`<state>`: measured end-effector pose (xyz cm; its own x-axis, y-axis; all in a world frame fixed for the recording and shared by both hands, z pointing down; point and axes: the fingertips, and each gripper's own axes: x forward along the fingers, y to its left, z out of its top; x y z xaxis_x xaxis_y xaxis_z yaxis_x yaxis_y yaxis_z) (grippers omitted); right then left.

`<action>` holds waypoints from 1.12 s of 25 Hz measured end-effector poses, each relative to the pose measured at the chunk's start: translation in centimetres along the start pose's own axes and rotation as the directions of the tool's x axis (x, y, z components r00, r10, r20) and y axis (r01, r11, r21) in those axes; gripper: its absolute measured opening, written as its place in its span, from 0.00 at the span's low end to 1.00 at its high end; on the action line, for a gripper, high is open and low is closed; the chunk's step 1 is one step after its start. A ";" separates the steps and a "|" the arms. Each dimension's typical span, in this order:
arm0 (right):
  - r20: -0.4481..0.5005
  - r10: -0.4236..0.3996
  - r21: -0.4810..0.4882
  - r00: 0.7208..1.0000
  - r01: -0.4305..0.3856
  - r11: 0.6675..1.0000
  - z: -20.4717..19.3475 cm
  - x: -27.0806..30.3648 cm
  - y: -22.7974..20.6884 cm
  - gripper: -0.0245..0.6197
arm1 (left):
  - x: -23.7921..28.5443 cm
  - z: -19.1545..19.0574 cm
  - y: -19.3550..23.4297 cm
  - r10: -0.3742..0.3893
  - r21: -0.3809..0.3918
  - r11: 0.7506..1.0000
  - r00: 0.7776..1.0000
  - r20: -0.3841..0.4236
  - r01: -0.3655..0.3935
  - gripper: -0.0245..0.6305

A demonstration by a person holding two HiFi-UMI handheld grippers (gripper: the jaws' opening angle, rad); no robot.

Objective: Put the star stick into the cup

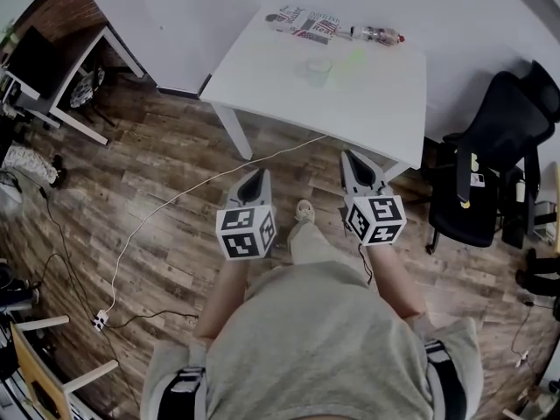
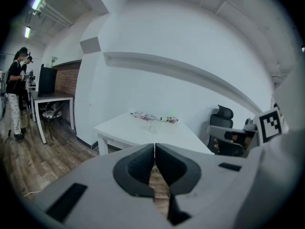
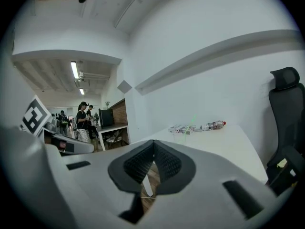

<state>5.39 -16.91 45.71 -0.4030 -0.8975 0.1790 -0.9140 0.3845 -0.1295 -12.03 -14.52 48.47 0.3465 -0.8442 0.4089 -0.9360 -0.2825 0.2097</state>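
The star stick point(image 1: 352, 59) lies on the white table point(image 1: 262, 77) in the upper middle of the head view, a faint green streak just right of the clear cup point(image 1: 318, 70) and not in it. Both are well apart from the two grippers, which hang lower in the frame over the wooden floor, short of the table's near edge.

The left gripper point(image 1: 257, 173) sits at centre left and the right gripper point(image 1: 350, 156) at centre right. In each gripper's own view the dark pads meet tip to tip with nothing between them, so both are clenched and empty. Only floor shows through the gap below the tips.

In the right gripper view the stick point(image 3: 192, 119) is a thin green line above the jaw tips – its star shape cannot be made out. In the left gripper view it shrinks to a green speck point(image 2: 174, 112), and the cup point(image 2: 151, 124) is barely visible against the white top.

Behind them, near the table's far edge, lie a flat printed packet point(image 1: 302, 23) and a bottle point(image 1: 378, 35) on its side – the print is too small to read.
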 end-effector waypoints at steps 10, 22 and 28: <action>0.019 0.024 -0.010 1.000 -0.024 1.000 -0.1 -2.8 1.4 0.03 | -2.1 -1.3 -1.1 0.001 -0.010 1.000 1.000 0.010 -0.001 0.05; 0.025 0.041 -0.014 0.999 -0.040 0.999 0.4 -2.2 1.8 0.03 | -1.6 -0.8 -1.3 -0.002 -0.005 1.000 1.000 0.014 0.002 0.05; 0.023 0.031 -0.007 0.999 -0.031 1.000 0.2 -2.4 1.7 0.03 | -1.6 -0.9 -1.4 -0.004 -0.005 1.000 1.000 0.013 0.004 0.05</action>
<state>4.82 -14.17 44.85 -0.4297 -0.8901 0.1522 -0.9015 0.4134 -0.1279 -11.18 -12.36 48.27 0.3490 -0.8489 0.3969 -0.9344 -0.2833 0.2159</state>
